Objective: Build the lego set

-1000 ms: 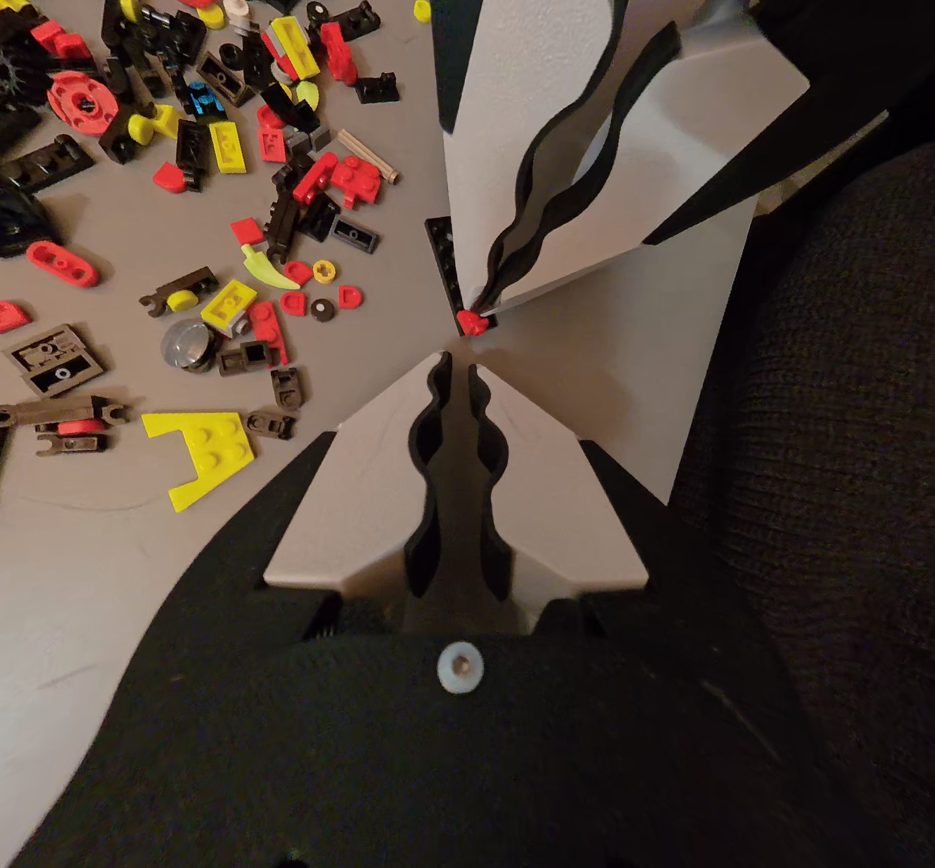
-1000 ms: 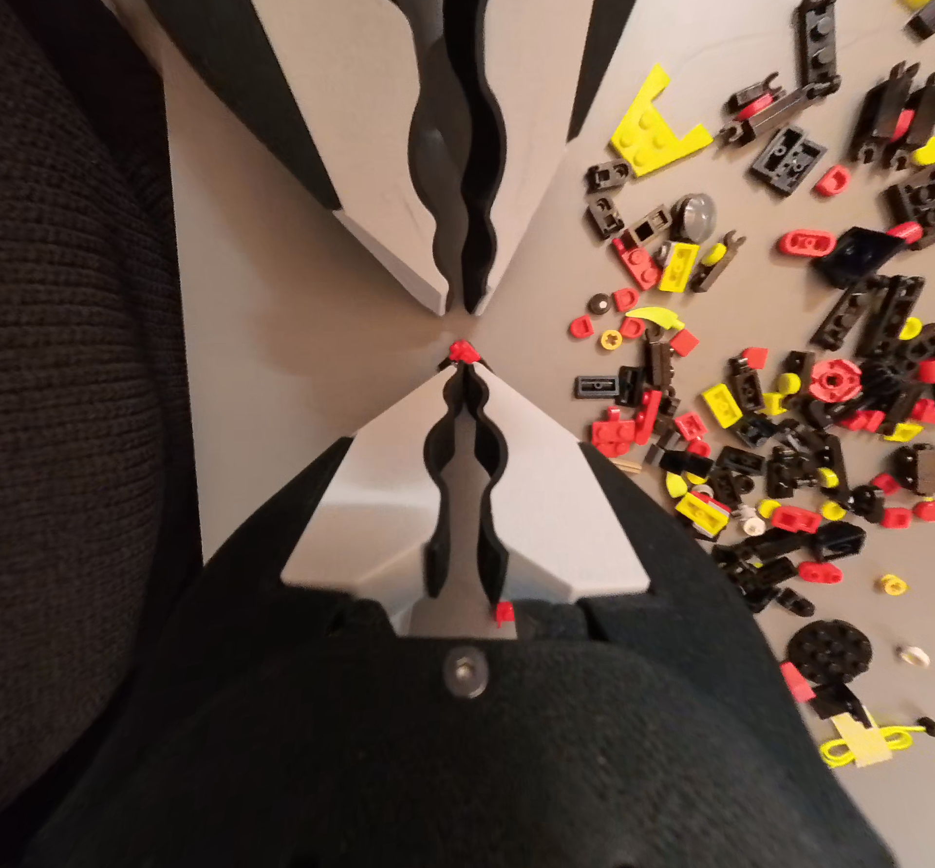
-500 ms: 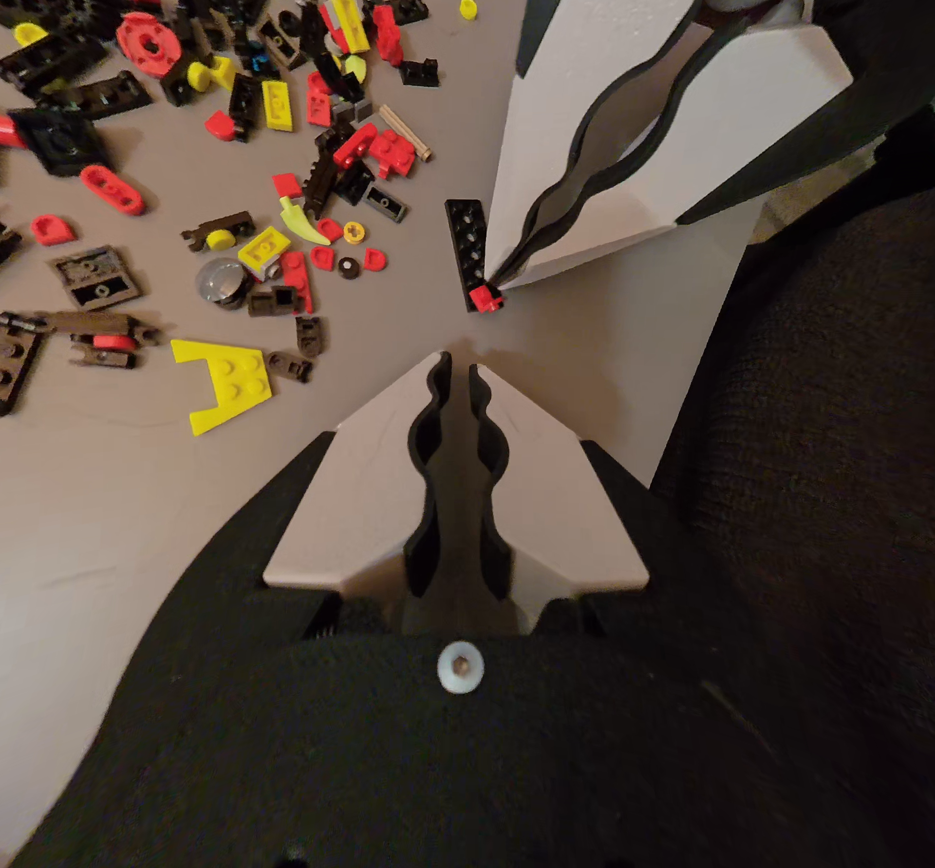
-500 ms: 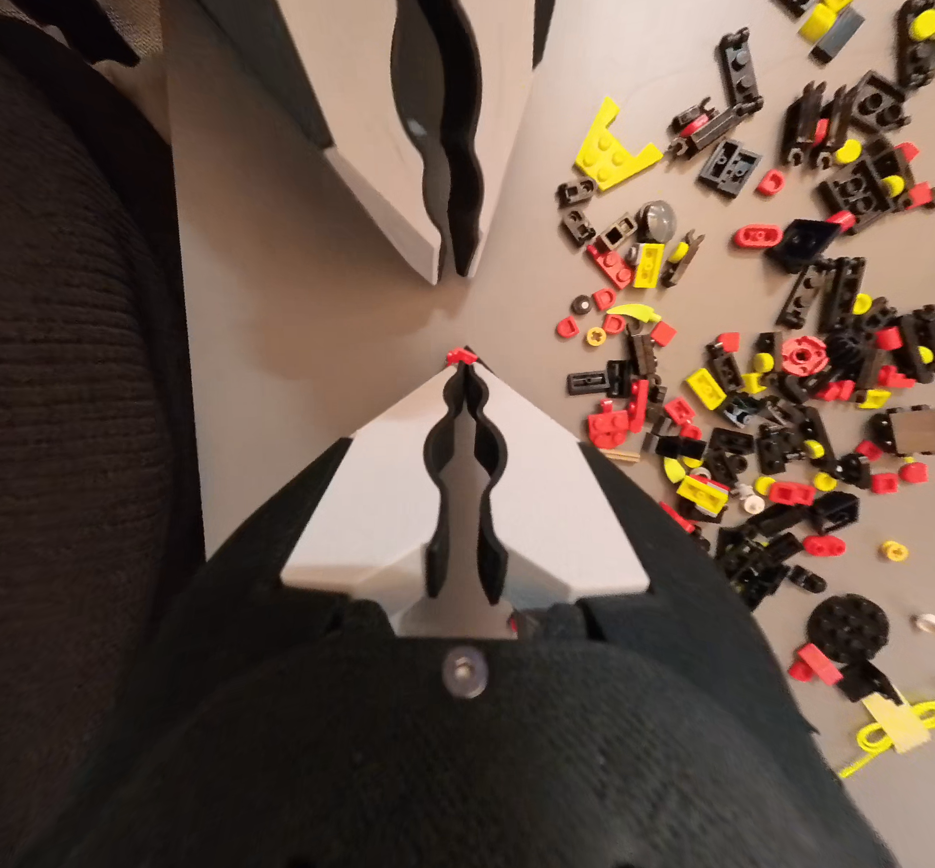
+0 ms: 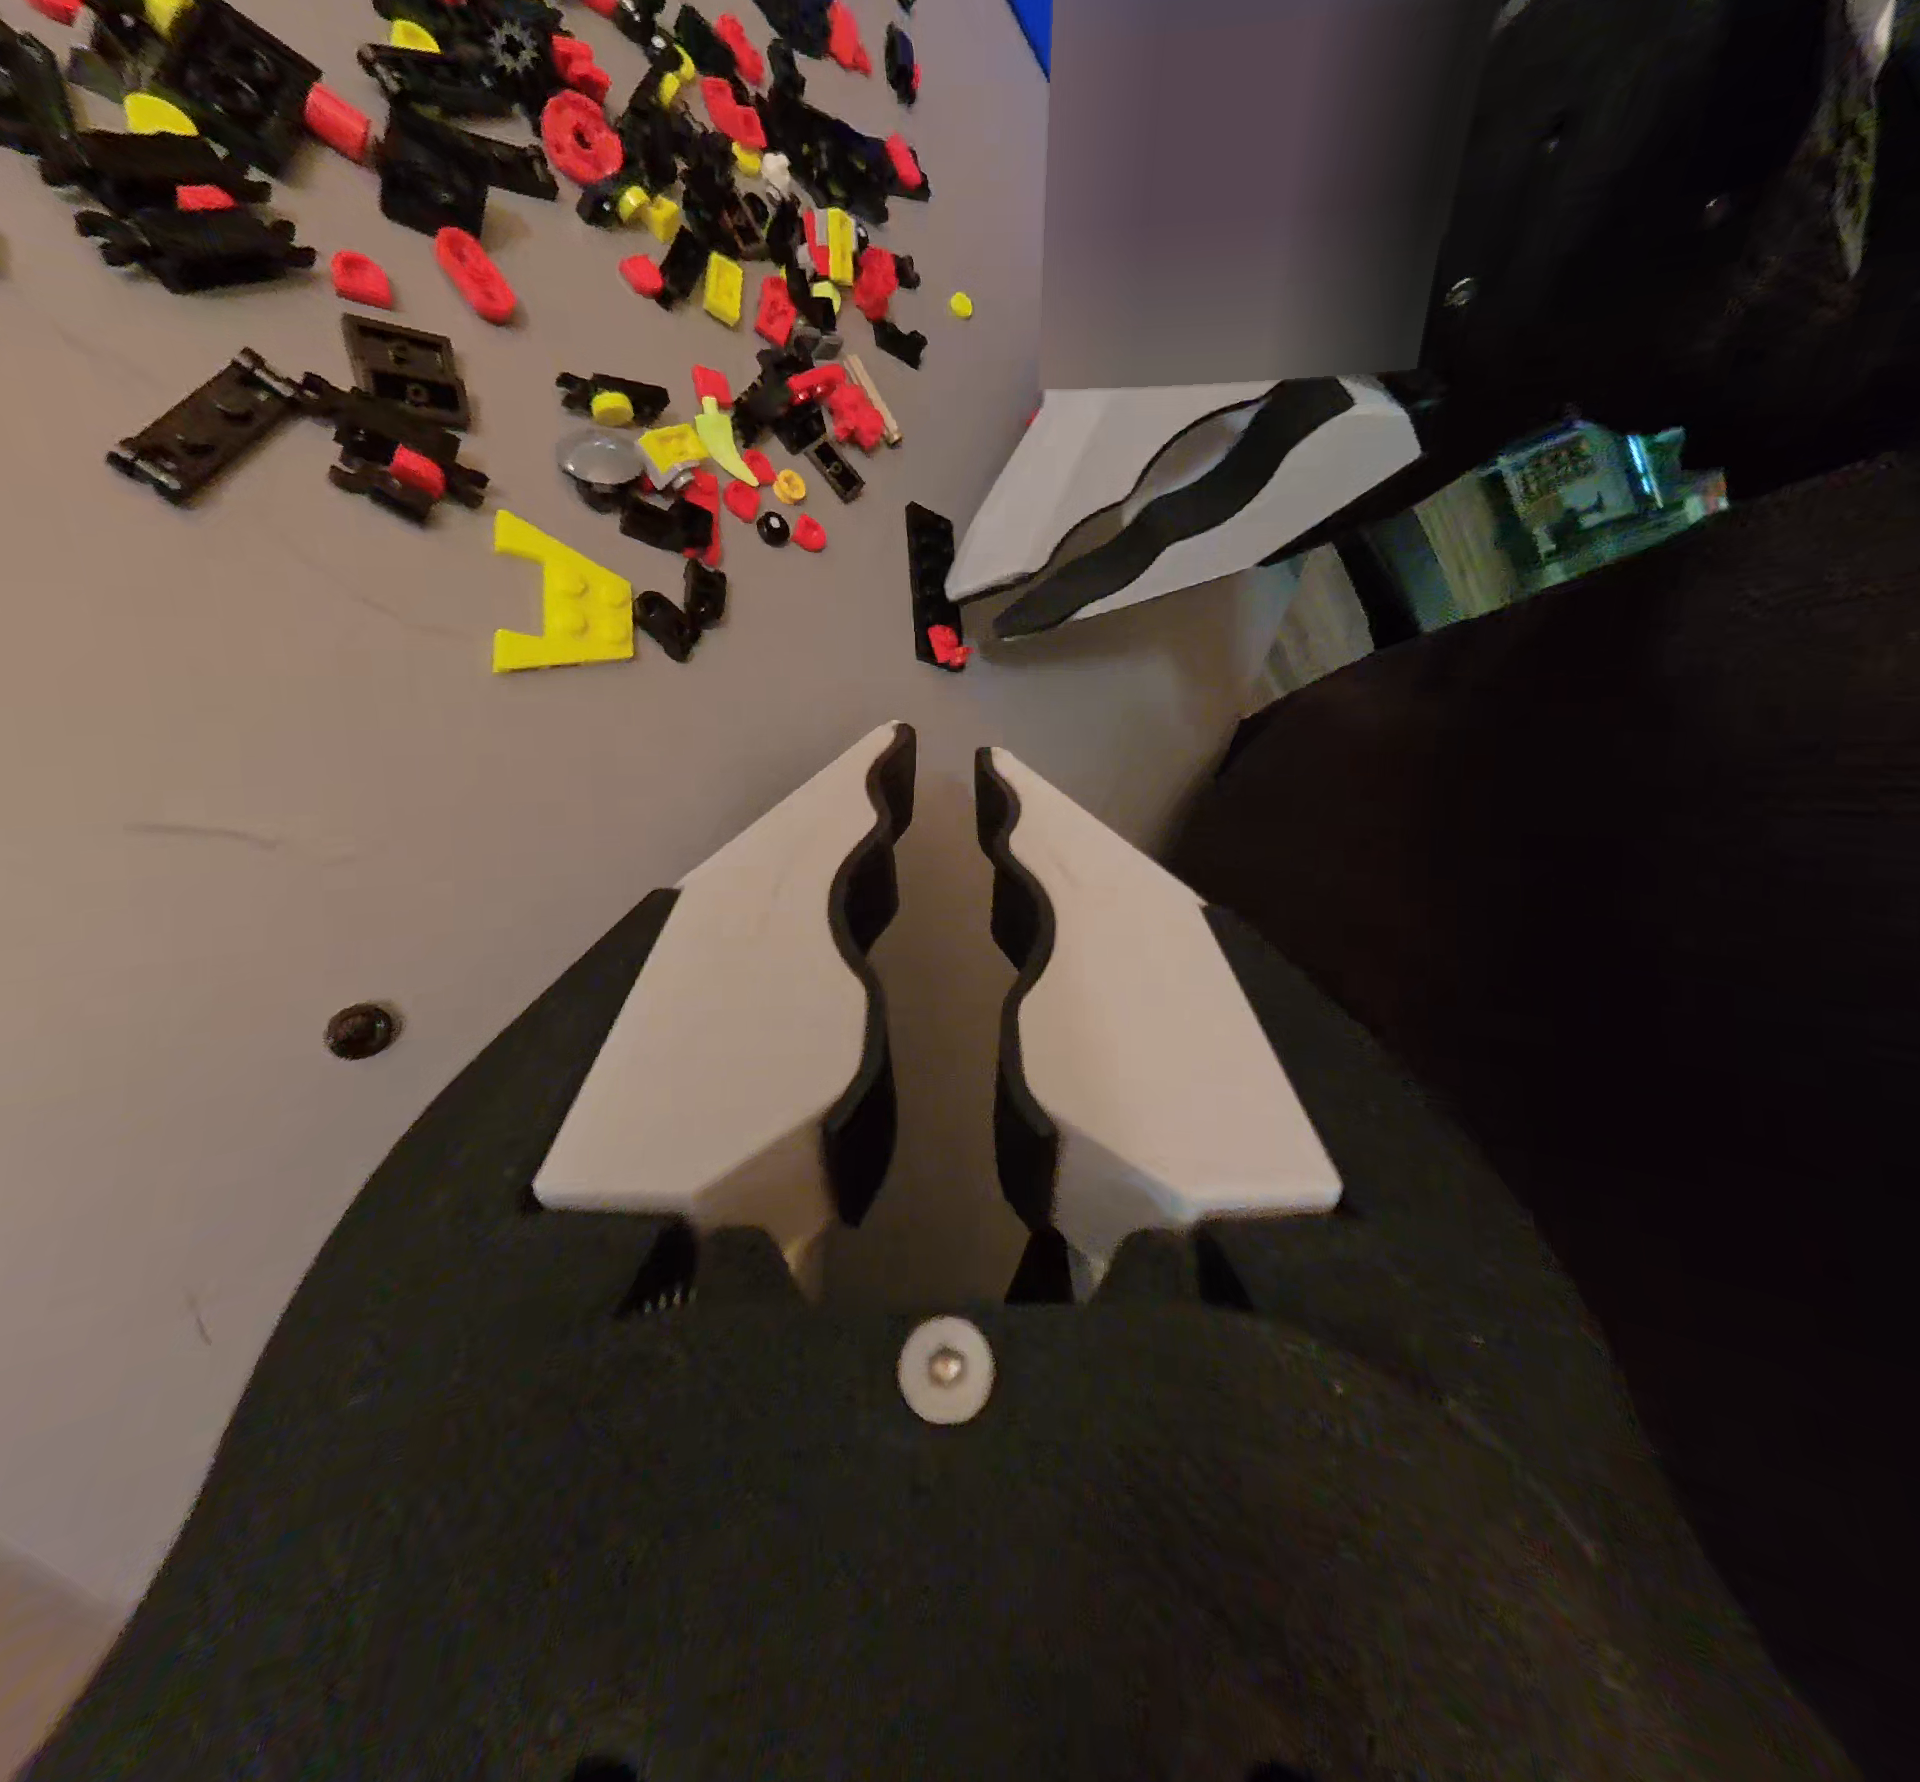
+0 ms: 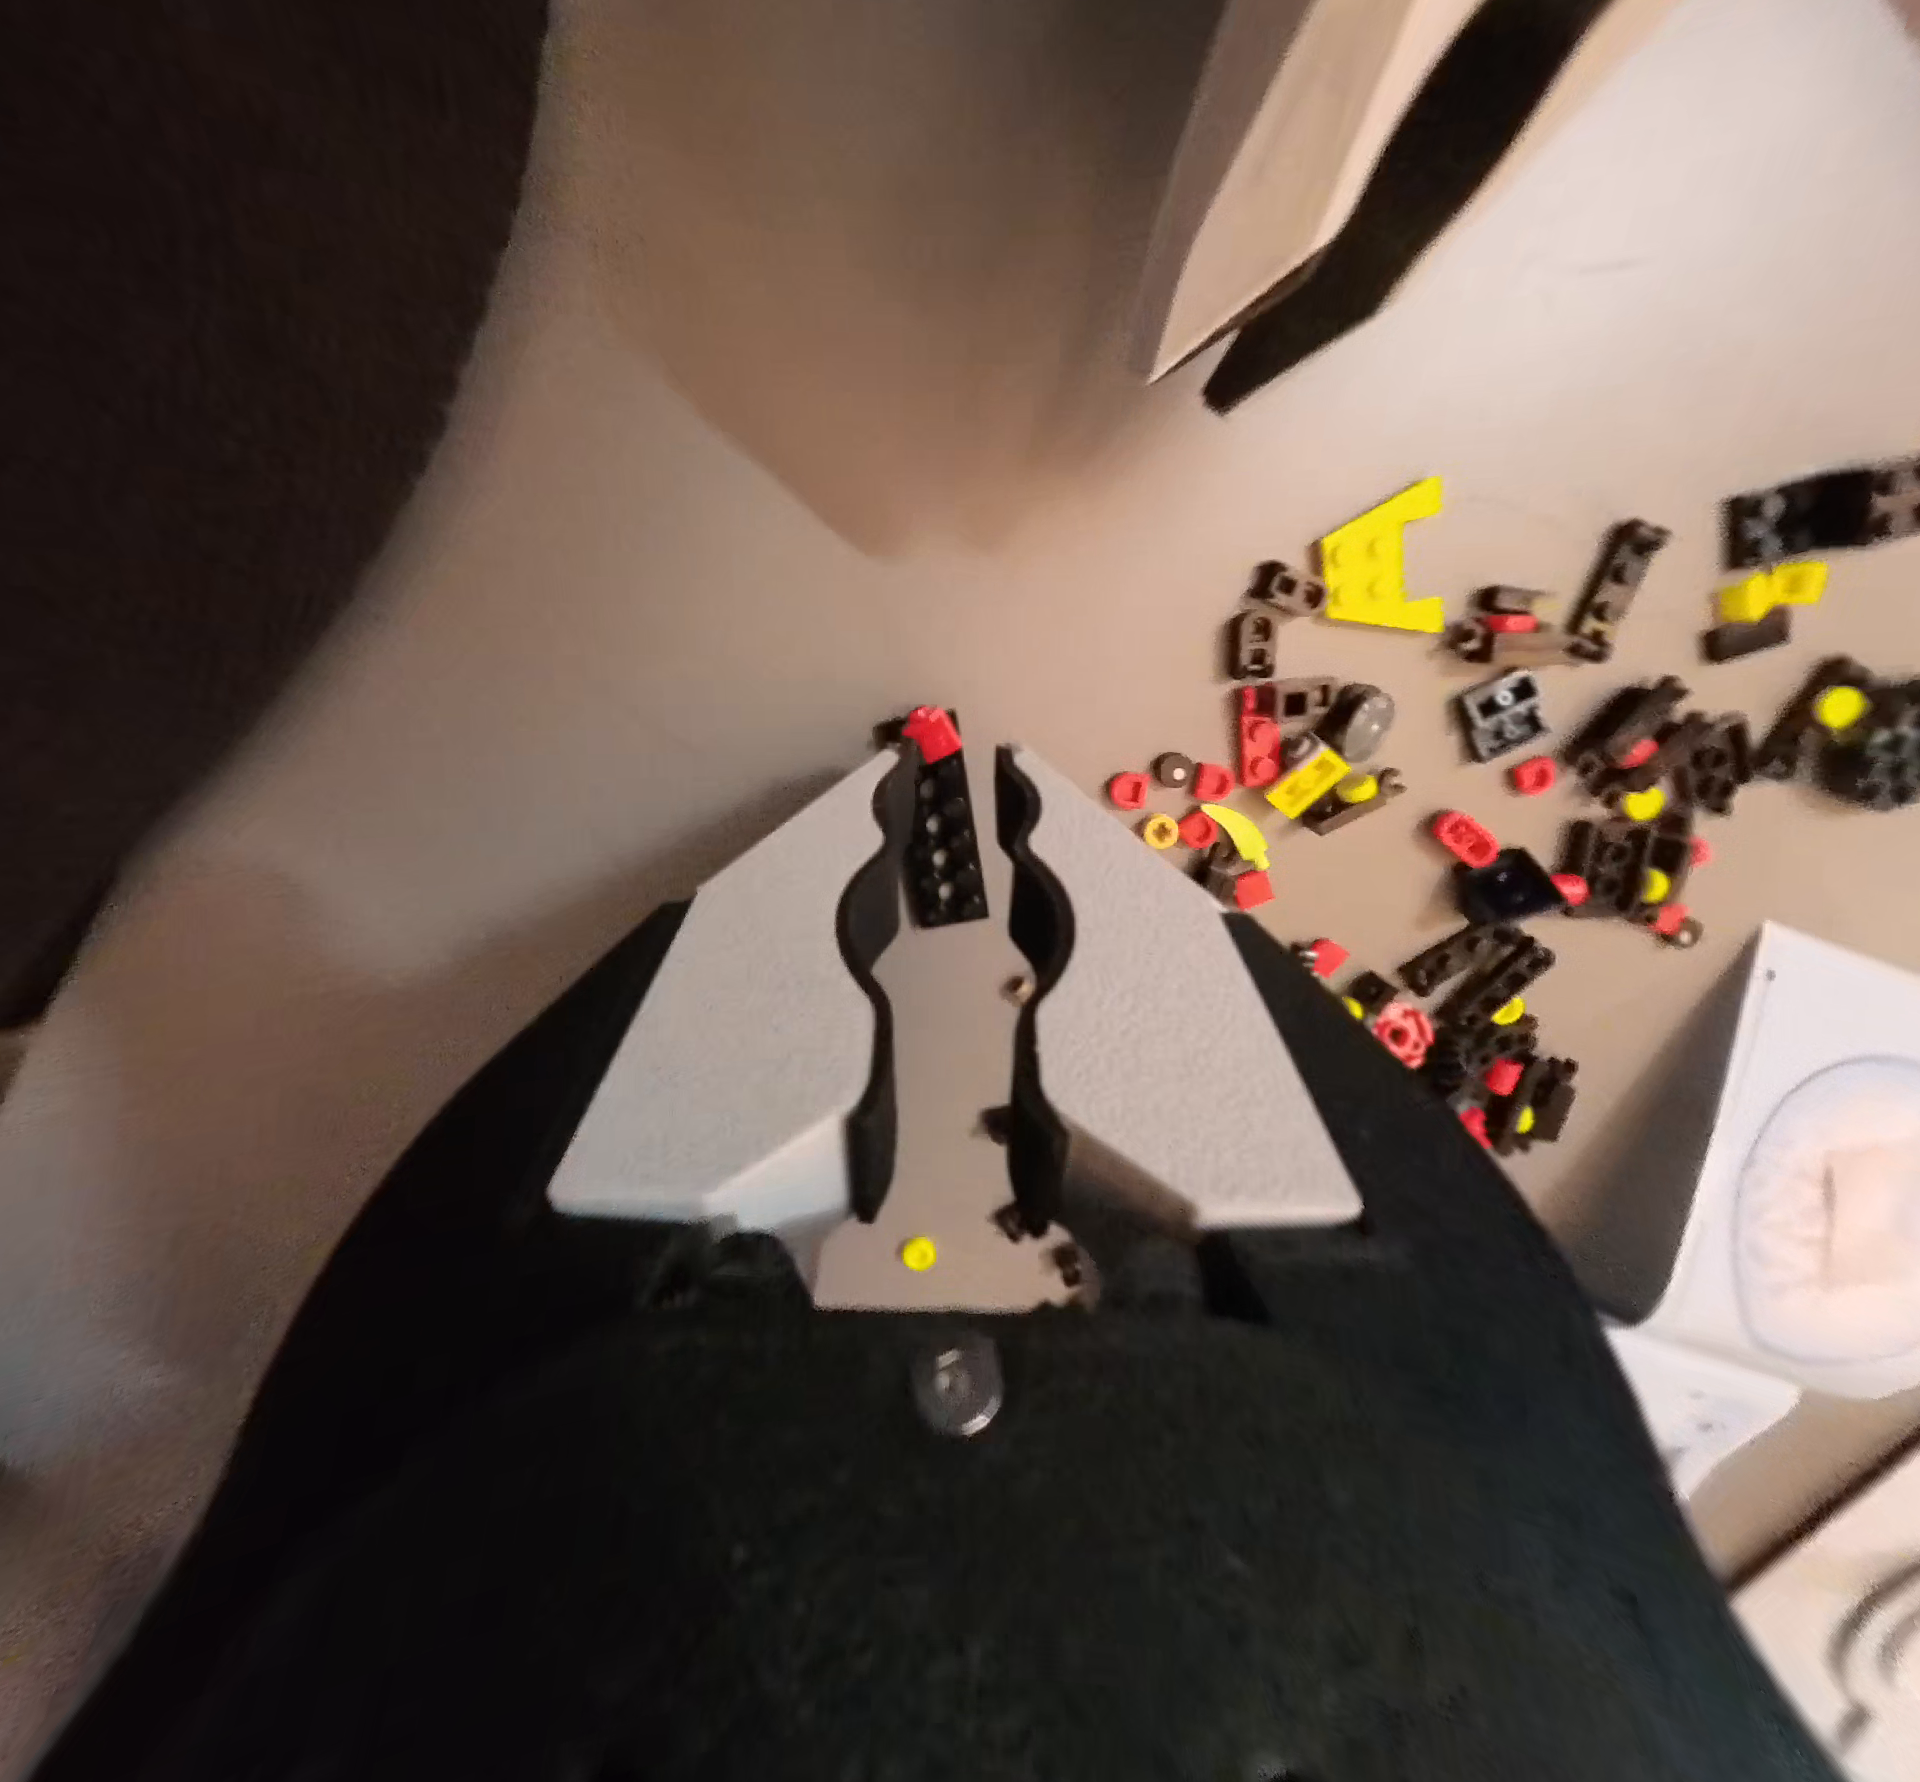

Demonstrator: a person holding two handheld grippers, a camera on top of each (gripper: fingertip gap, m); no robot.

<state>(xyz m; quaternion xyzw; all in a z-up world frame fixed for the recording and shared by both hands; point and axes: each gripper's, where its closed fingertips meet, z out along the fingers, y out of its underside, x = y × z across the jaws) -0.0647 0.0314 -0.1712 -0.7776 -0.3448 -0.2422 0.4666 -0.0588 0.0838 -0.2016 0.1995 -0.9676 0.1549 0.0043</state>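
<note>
A black plate [image 5: 928, 560] lies on the grey table [image 5: 312, 849] with a small red piece [image 5: 948, 643] on its near end. My right gripper [image 6: 943, 758] hovers over it, narrowly open and empty; the plate [image 6: 943, 849] and red piece [image 6: 930, 733] show through the gap between its fingers. In the left wrist view the right gripper [image 5: 982, 615] is tilted, its tips just right of the plate. My left gripper [image 5: 943, 743] is narrowly open and empty, a short way in front of the plate. It shows blurred at the top right of the right wrist view [image 6: 1195, 382].
Many loose red, black and yellow pieces [image 5: 727, 330] spread over the table to the left of the plate, with a yellow wedge plate [image 5: 566, 605] nearest. A white box [image 6: 1818, 1161] stands beyond the pile. Dark knit fabric [image 5: 1558, 1005] borders the table's edge.
My right gripper has opened and drawn back from the red piece, which stays on the end of the black plate. My left gripper has pulled back and away from it.
</note>
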